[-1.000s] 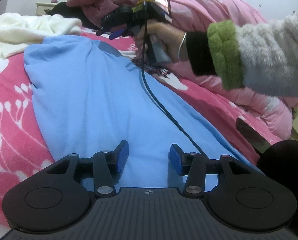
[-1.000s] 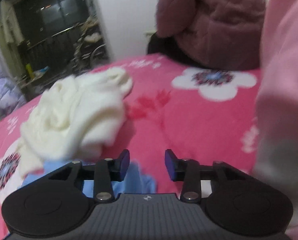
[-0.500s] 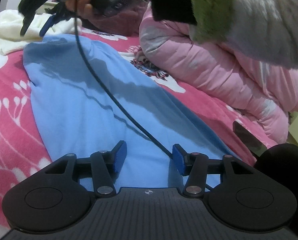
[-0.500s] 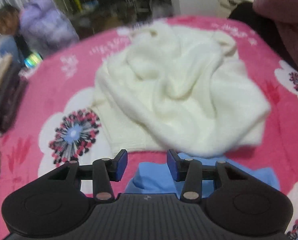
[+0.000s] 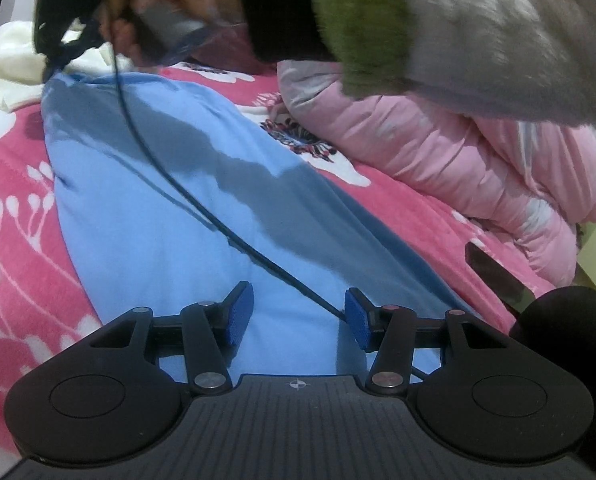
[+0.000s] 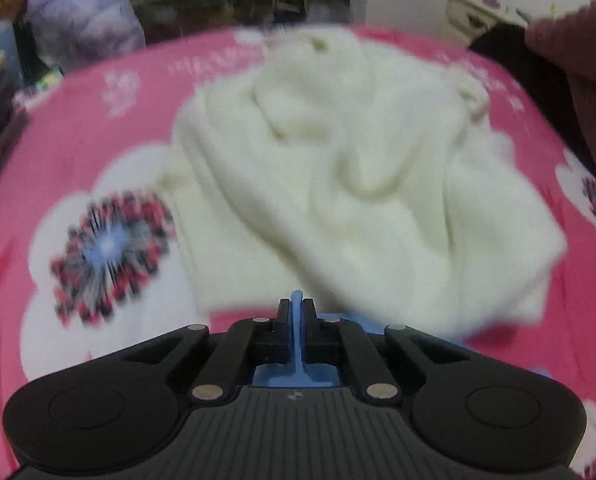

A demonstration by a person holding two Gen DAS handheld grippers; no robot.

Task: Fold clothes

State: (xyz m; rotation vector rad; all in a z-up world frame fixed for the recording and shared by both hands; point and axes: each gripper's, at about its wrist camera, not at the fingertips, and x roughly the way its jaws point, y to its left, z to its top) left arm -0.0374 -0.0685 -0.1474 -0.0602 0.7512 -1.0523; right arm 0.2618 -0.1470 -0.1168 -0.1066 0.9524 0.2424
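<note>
Now right tool [image 6: 296,312] pinched on blue garment [image 6: 296,354]; left tool [image 5: 298,316] agape.

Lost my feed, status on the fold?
Right claw shut on blue garment at far edge. Left claw open above near end. Cable trails across it.

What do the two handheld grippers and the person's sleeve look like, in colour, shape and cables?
Each gripper, left gripper and right gripper, has a black ribbed body, two round black discs, silver pivot screws and blue pads. A thin black cable hangs from the right one. The sleeve is fluffy grey, with green trim and a black cuff.
</note>
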